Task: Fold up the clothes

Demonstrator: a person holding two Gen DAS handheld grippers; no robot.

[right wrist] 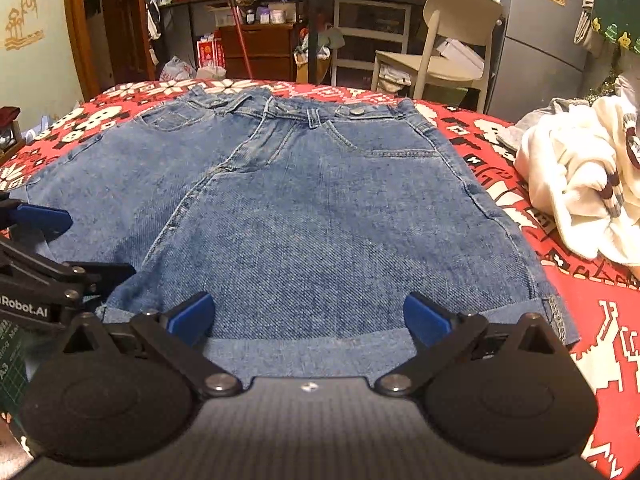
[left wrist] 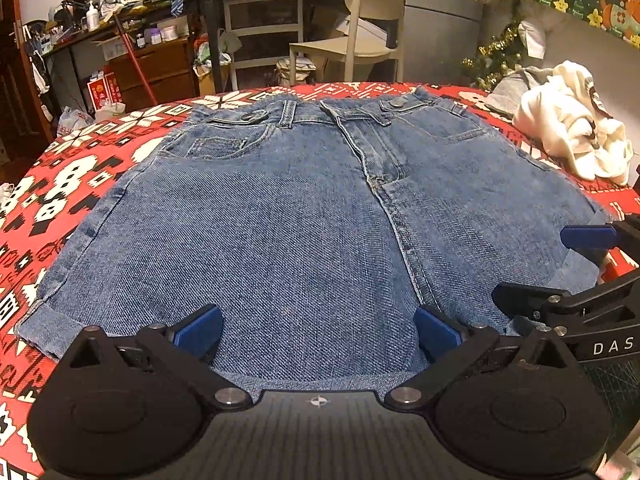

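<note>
A pair of blue denim shorts lies flat, front side up, on a red patterned cloth, waistband at the far side. They also show in the right wrist view. My left gripper is open, its blue pads over the hem of the left leg. My right gripper is open over the cuffed hem of the right leg. Each gripper shows at the edge of the other's view: the right one and the left one.
A heap of white and grey clothes lies at the right of the red patterned tablecloth; it also shows in the right wrist view. Beyond the table stand a beige chair and cluttered desks.
</note>
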